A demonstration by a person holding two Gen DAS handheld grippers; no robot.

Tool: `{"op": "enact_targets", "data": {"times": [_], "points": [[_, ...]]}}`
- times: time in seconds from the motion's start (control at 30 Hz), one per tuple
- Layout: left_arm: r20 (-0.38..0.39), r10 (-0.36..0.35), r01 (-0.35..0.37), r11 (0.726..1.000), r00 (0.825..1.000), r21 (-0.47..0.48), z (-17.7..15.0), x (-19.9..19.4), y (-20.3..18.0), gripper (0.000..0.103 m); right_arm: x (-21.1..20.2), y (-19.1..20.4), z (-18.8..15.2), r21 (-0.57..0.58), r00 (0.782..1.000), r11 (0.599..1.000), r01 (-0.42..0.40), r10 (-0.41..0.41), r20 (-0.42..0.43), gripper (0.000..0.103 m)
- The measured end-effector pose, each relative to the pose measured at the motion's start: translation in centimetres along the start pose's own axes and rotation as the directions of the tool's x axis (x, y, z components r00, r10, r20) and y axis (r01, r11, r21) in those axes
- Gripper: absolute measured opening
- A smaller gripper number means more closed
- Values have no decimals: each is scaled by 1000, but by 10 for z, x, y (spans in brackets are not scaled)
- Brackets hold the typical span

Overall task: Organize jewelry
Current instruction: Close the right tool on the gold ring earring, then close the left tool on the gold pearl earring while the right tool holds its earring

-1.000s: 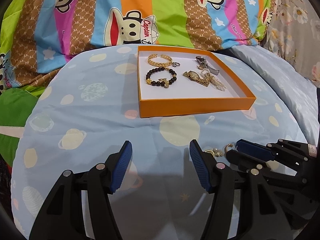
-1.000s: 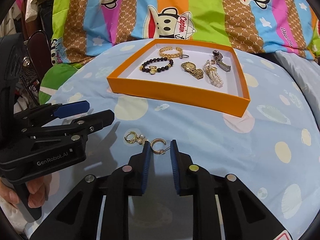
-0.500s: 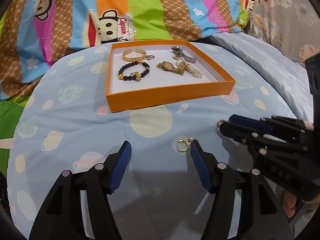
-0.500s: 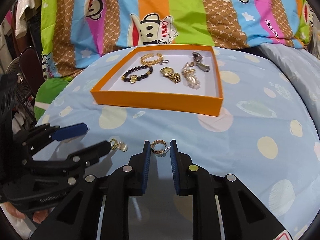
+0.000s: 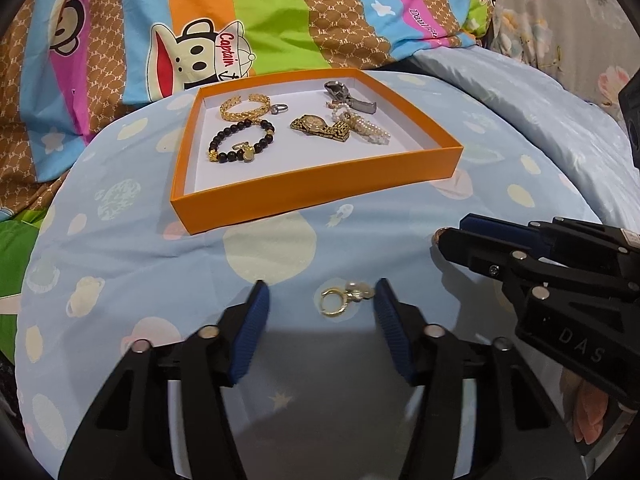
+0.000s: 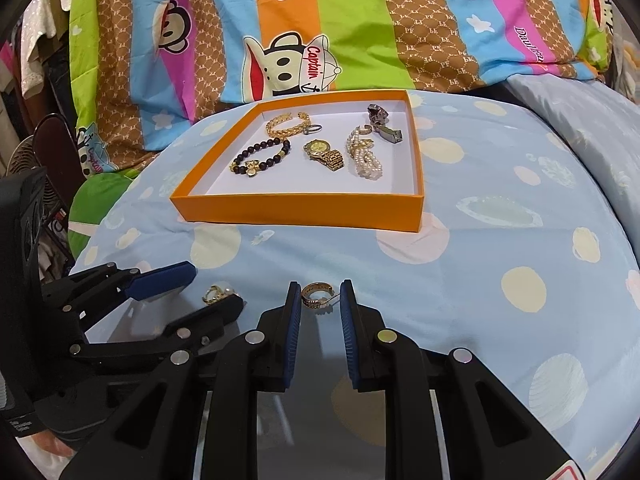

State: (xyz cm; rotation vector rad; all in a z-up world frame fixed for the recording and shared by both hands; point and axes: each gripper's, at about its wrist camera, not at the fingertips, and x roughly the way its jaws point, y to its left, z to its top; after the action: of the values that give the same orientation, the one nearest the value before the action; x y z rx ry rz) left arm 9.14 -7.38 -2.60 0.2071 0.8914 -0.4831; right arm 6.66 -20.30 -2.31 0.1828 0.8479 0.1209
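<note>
Readable words on the bedding and one tool

"Captain" stands on the cartoon monkey's cap [image 5: 234, 54] on the striped bedspread [image 6: 360, 20] behind the orange box [image 5: 312, 196]; "DAS" marks the right hand-held gripper [image 5: 442, 240].

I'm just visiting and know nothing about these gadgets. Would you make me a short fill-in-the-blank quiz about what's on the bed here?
1. The jewelry box is coloured ____.
2. The right hand-held gripper is shut on a gold ____.
3. The pearl earring lies between the fingers of the ____ hand-held gripper.
4. The black bead bracelet lies ____ the box.

Missing words: orange; earring; left; inside
</note>
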Motion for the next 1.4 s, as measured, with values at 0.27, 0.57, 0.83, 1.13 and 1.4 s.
{"op": "enact_targets", "data": {"times": [0.27, 0.57, 0.83, 1.13, 1.4], "points": [[13, -28, 28, 999, 1000, -22, -1, -3, 6, 17, -1, -3, 1, 15, 1000, 1000, -3, 3, 4, 18], [28, -26, 27, 999, 999, -32, -4, -9, 8, 17, -4, -5, 1, 17, 1000, 1000, -12, 11, 18, 18], [41, -11, 12, 999, 999, -35, -3, -14, 10, 17, -4, -3, 1, 11, 1000, 1000, -11, 11, 23, 18], [62, -3, 6, 999, 998, -49, -1, -21, 15, 17, -7, -1, 1, -3, 999, 1000, -20, 21, 32, 18], [130, 31, -23, 998, 991, -66, 28, -41, 28, 17, -21, -2, 20, 5, 996, 998, -63, 63, 70, 18]]}}
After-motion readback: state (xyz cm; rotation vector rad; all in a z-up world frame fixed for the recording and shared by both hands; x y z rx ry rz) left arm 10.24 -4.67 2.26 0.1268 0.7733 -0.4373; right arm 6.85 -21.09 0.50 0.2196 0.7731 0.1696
